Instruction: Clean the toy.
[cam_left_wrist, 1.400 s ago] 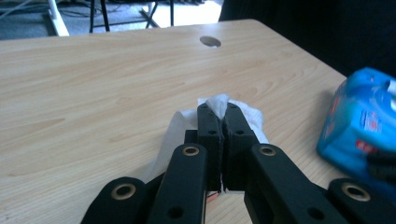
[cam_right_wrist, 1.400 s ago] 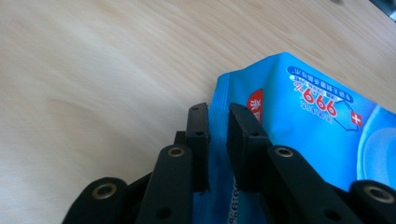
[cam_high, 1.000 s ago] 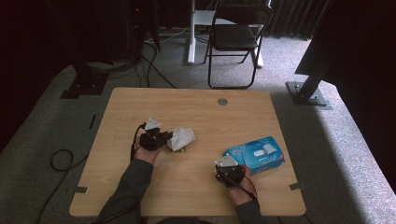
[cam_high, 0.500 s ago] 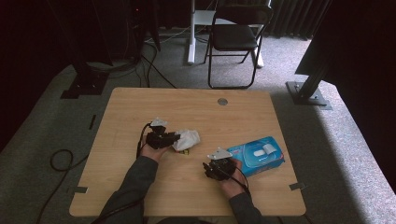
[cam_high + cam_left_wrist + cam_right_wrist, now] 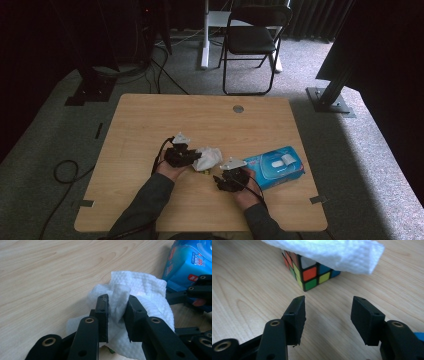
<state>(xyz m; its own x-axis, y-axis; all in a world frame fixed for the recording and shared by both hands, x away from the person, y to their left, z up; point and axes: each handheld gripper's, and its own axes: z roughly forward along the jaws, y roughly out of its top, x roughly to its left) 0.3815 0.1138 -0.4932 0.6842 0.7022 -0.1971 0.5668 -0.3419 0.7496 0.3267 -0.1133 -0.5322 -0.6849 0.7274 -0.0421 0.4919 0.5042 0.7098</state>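
- Left gripper [image 5: 116, 315] has its black jaws pinching a fold of the white paper towel [image 5: 140, 297]; they have just been shifting, yet the fold sits squeezed between the flat pads.
- That paper towel is soft, crumpled and embossed with a small dimpled quilt pattern, bunching up above and to both sides of the left jaws.
- From the high view, the towel [image 5: 209, 158] sits right at the tip of the left gripper [image 5: 192, 159], between the two hands.
- Right gripper [image 5: 328, 317] has its jaws spread, nothing between them but bare wood; the pads are ribbed, blocky and matte black.
- Straight ahead of the right jaws stands the puzzle cube [image 5: 309, 273], glossy plastic with black edges and orange, yellow, green, blue and white squares.
- The towel [image 5: 332, 252] drapes over the top of the cube, just beyond the right jaws.
- Blue pack of wipes [image 5: 186, 265], shiny crinkled film, lies off to the right of the left jaws; its red and white print is too small to read.
- In the high view the pack [image 5: 275, 167] shows a white flip lid, beside the right gripper [image 5: 225, 181].
- Tabletop [image 5: 150, 125] is pale wood grain, smooth, with rounded corners.
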